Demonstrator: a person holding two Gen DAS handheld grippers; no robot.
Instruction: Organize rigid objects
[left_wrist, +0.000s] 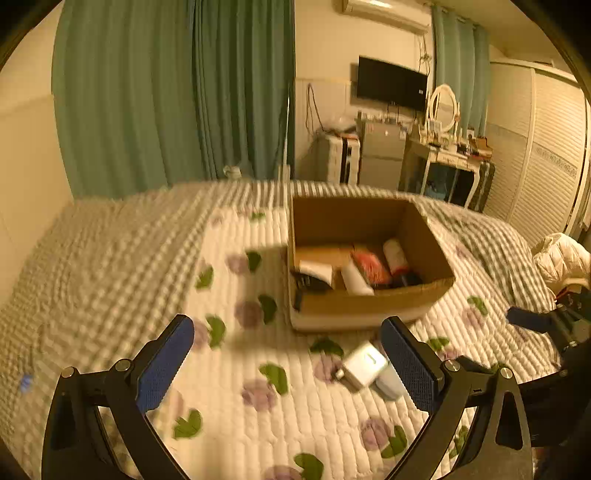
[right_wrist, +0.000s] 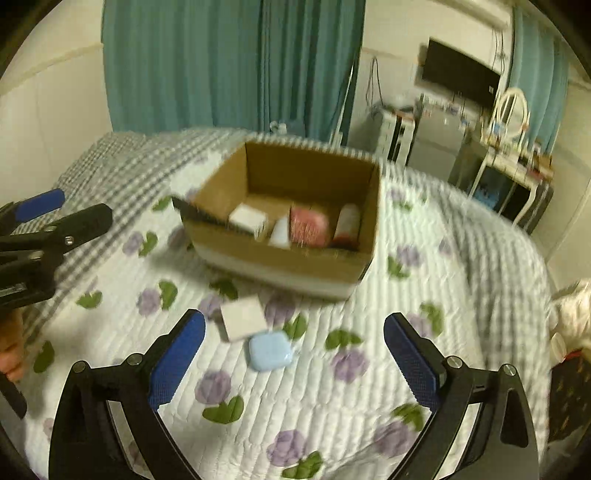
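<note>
Sorting underway: cardboard box (right_wrist: 295, 254) sits on the bed (right_wrist: 369, 387), open top, already holding several items — a white block (right_wrist: 246, 218), a pink-red piece (right_wrist: 309, 225), a white cylinder (right_wrist: 349, 219); details blurred. Two items remain loose on the quilt just near of the box: white square box (right_wrist: 243, 317) and pale blue rounded case (right_wrist: 269, 350), touching or nearly so, blue case nearer.

Left gripper (left_wrist: 288, 363): jaws wide apart, nothing between the pads; loose pair lies just inside its right finger. Right gripper (right_wrist: 294, 363): jaws wide apart, empty; blue case lies between its fingers, a little left of centre.

Step judged: between placements, lining up for the next pick. Next move calls for centring one gripper over a single item, descending to the soft quilt, closing across a flat pair of sides.

Orientation: blue case lies flat, roughly squarish, no clear long axis. White box is tilted, a corner pointing near-left; long axis cannot be told through the blur.
</note>
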